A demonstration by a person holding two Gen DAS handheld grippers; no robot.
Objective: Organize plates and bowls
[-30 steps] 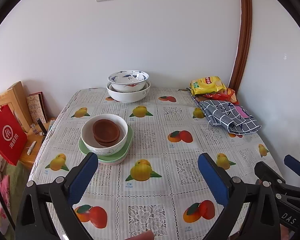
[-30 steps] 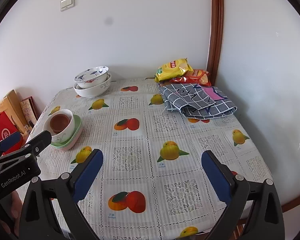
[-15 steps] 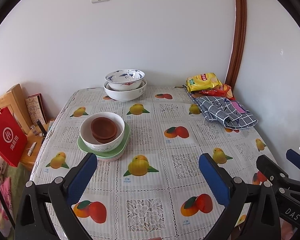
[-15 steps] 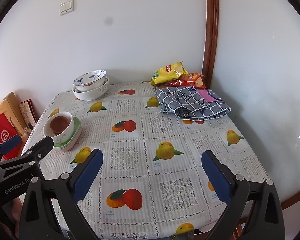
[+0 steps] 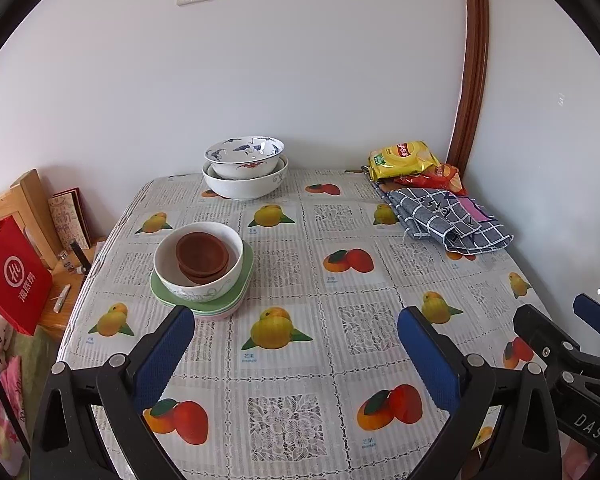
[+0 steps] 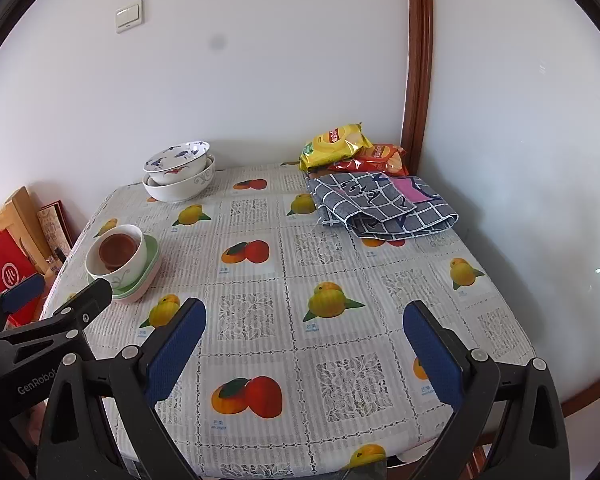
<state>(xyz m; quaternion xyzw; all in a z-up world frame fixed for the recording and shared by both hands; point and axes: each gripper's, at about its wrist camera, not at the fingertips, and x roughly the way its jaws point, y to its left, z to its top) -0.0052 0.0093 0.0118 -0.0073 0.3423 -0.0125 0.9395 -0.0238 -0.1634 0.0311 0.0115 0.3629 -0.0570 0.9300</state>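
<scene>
- My left gripper (image 5: 296, 344) hangs above the near part of the table (image 5: 292, 264), level, its blue pads spread wide with nothing between them.
- My right gripper (image 6: 304, 342) sits at much the same height over the near edge, jaws just as far apart and empty.
- From the left wrist view, the right gripper shows at the lower right of the frame, beside and apart from the left one; from the right wrist view the left gripper shows at the lower left.
- Neither claw touches any dish; both are well apart from the stacks.
- On the left side of the table I see a stack: green plates (image 5: 242, 284) at the bottom, a white bowl (image 5: 198, 276) on top, and small brown bowls (image 5: 202, 254) nested inside it.
- At the far edge by the wall stands a large white bowl (image 5: 246, 186) with a blue-patterned bowl (image 5: 244, 156) resting in it, slightly tilted.
- In the far right corner lie a folded checked cloth (image 5: 448, 220) and snack bags (image 5: 404, 158), one yellow and one red.
- The fruit-print tablecloth (image 6: 260, 312) covers the whole top.
- Left of the table I see a red paper bag (image 5: 14, 276) and a wooden chair (image 5: 24, 204).
</scene>
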